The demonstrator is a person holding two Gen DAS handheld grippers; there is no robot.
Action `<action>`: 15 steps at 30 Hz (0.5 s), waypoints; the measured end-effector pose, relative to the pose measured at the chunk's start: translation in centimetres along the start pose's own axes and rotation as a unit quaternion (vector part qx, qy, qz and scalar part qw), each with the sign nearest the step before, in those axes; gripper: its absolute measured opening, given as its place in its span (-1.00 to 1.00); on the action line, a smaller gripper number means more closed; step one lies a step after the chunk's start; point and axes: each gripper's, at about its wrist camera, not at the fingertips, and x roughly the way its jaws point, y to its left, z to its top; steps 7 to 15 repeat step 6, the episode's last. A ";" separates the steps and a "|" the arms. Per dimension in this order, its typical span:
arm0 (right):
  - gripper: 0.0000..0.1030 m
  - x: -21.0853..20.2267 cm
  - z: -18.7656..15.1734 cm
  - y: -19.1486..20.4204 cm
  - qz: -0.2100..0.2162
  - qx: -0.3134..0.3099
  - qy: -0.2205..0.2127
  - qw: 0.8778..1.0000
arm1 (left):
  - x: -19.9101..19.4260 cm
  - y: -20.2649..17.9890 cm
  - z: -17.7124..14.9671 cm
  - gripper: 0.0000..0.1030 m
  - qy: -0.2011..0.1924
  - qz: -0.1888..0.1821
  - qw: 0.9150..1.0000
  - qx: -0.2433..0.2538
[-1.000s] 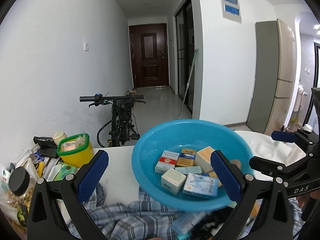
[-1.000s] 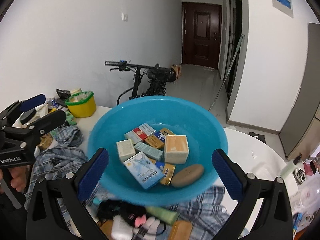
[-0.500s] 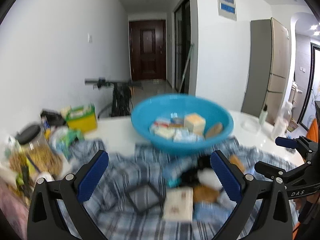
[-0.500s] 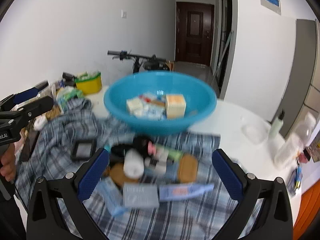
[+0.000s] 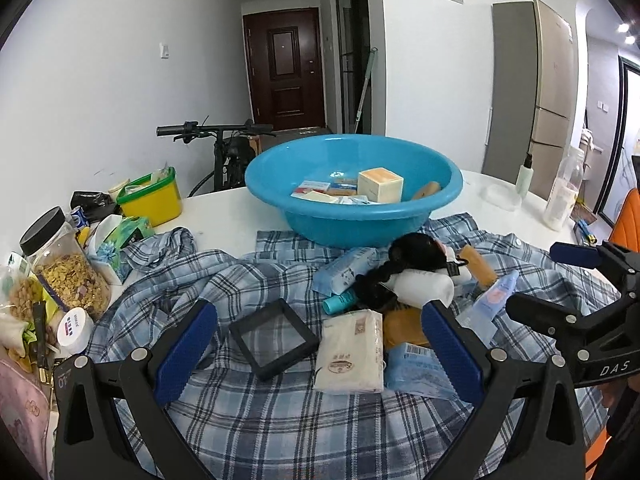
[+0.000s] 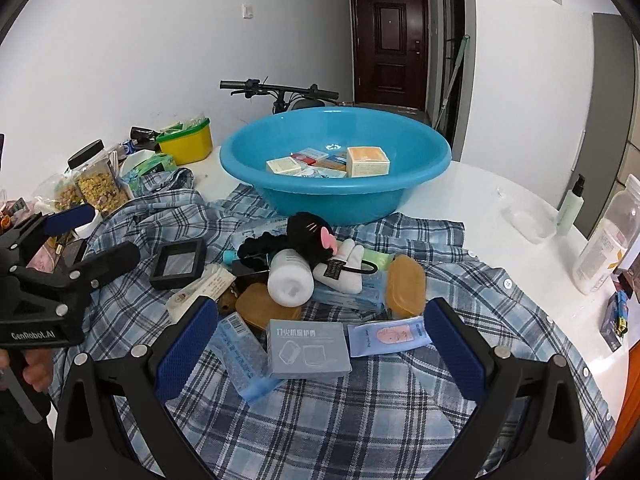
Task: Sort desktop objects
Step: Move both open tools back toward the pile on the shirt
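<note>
A blue basin (image 5: 354,200) (image 6: 336,176) holding several small boxes stands at the back of a plaid cloth (image 5: 280,420) (image 6: 360,412). In front of it lies a pile: a black frame box (image 5: 274,338) (image 6: 179,264), a tissue pack (image 5: 350,352), a black plush cat (image 6: 310,236), a white bottle (image 6: 290,282), brown soap cases (image 6: 405,290) and a grey box (image 6: 307,347). My left gripper (image 5: 318,350) is open and empty above the frame box and tissue pack. My right gripper (image 6: 314,346) is open and empty above the grey box.
A yellow tub with a green rim (image 5: 150,198), a cereal jar (image 5: 66,260) and snack packs crowd the left edge. Bottles (image 6: 602,248) and a clear dish (image 6: 528,222) stand on the white table at the right. A bicycle (image 5: 228,156) leans behind the table.
Both grippers have pulled back from the basin toward the near side. The pile on the plaid cloth has come into view below them. Both stay open and empty.
</note>
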 end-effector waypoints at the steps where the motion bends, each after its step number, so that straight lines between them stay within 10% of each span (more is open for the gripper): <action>1: 0.99 0.1 0.0 0.1 0.000 0.000 0.001 1.000 | 0.0 -0.1 0.0 1.00 0.000 -0.002 1.000 0.002; 15: 0.99 0.3 -0.4 -0.1 0.002 0.006 0.005 1.000 | -0.2 -0.1 -0.1 1.00 -0.004 -0.012 1.000 -0.004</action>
